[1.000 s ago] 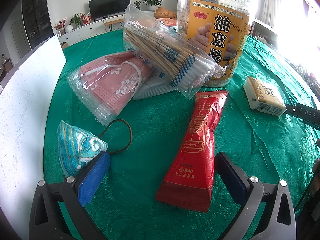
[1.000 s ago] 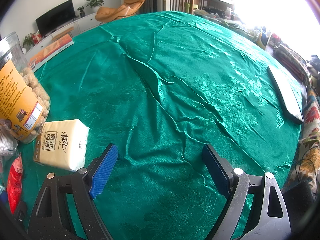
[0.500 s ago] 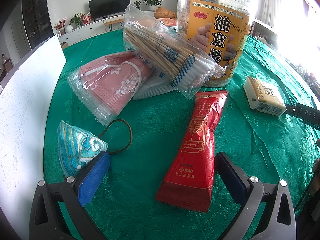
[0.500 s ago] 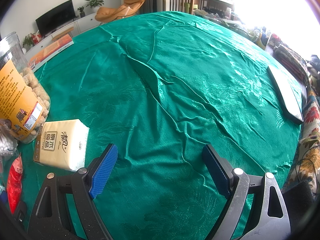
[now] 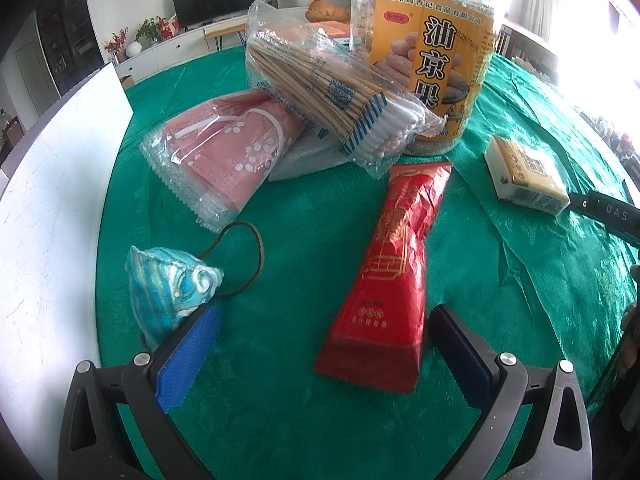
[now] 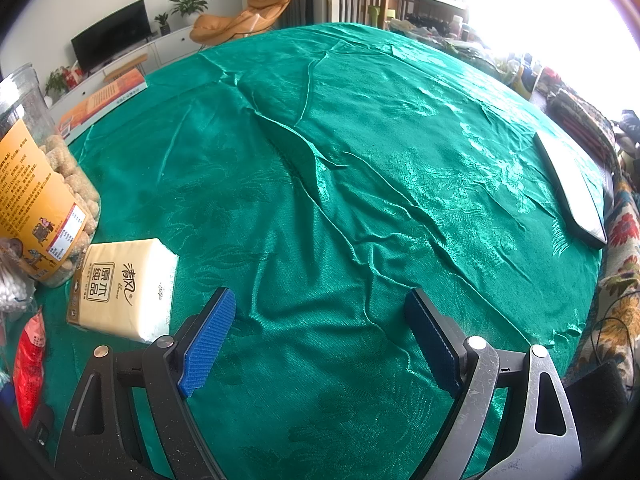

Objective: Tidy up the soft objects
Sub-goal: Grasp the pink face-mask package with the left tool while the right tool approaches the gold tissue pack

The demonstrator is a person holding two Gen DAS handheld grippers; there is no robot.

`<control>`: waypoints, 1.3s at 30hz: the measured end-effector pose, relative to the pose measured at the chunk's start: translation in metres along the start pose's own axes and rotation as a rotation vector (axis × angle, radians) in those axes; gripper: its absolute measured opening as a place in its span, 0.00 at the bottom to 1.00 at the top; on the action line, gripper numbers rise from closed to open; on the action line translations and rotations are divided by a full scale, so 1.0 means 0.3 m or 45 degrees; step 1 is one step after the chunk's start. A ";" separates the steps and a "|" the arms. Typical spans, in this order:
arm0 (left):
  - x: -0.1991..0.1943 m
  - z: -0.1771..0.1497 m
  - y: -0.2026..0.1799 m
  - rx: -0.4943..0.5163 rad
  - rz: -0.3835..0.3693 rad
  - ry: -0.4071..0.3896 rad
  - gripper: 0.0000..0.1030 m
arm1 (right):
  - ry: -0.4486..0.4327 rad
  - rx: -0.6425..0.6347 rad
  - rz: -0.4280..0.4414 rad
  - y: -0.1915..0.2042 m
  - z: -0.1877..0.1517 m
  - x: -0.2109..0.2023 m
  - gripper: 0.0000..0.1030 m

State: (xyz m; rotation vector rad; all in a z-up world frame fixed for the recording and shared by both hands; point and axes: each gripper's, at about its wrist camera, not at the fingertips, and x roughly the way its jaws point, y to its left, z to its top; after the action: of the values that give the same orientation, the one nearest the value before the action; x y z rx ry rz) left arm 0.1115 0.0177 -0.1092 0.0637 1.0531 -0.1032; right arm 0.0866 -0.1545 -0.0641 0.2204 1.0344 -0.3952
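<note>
so far nothing has shifted: your left gripper [image 5: 324, 344] still hovers, jaws wide, around the red packet [image 5: 394, 264] on the tabletop [image 5: 320, 240], and your right gripper [image 6: 320, 340] stays wide and empty.

A green-clothed table [image 6: 360, 160] carries a snack jar [image 5: 424, 52], tissue pack [image 6: 124, 288], red packet [image 5: 392, 272], wrapped masks [image 5: 224, 148] and a blue pouch [image 5: 168, 288].

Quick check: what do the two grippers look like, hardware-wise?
Both match. The left gripper and right gripper each have two black fingers with triangular cut-outs, silver round screws, and ribbed blue pads. The right gripper's right finger looks scuffed grey. No cables or sleeves visible.
</note>
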 end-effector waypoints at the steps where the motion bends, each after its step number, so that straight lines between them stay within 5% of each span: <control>1: -0.012 0.002 -0.004 0.006 -0.010 0.020 1.00 | 0.000 0.000 0.000 0.000 0.000 0.000 0.86; 4: -0.099 0.053 0.027 0.019 -0.055 -0.014 1.00 | 0.000 0.000 -0.001 0.001 0.000 0.001 0.86; 8: -0.190 0.220 0.081 0.120 0.021 -0.014 1.00 | 0.000 -0.001 0.000 0.001 0.000 0.001 0.86; 15: 0.017 0.399 0.115 0.388 0.187 0.186 1.00 | -0.001 0.003 0.008 -0.001 0.001 -0.002 0.86; 17: 0.072 0.412 0.116 0.425 0.198 0.191 0.99 | -0.005 0.017 0.060 -0.012 0.006 -0.011 0.86; 19: 0.097 0.416 0.108 0.457 0.193 0.180 0.99 | -0.027 0.058 0.266 -0.035 0.013 -0.032 0.86; 21: 0.100 0.415 0.095 0.479 0.155 0.156 0.90 | -0.062 0.074 0.460 -0.043 0.013 -0.056 0.85; 23: 0.100 0.413 0.087 0.477 0.097 0.164 0.42 | -0.093 0.009 0.524 -0.015 0.015 -0.082 0.85; 25: 0.087 0.422 0.101 0.407 0.048 0.174 0.35 | -0.093 -0.099 0.606 0.043 0.016 -0.095 0.85; 28: 0.026 0.435 0.162 0.275 0.019 0.143 0.31 | -0.035 -0.358 0.587 0.174 0.006 -0.087 0.85; 31: -0.065 0.432 0.238 0.169 0.076 0.086 0.31 | -0.034 -0.548 0.362 0.274 -0.001 -0.054 0.85; 35: -0.194 0.421 0.284 0.181 0.221 -0.058 0.31 | -0.004 -0.311 0.271 0.166 0.118 0.015 0.85; 39: -0.236 0.406 0.308 0.134 0.166 -0.101 0.31 | 0.033 -0.222 0.453 0.041 0.239 -0.001 0.85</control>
State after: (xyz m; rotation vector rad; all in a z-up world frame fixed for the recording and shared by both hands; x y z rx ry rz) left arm 0.1927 0.1010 0.0129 0.2215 0.9612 -0.0422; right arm 0.1484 -0.1692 -0.0283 0.2482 1.0255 0.0199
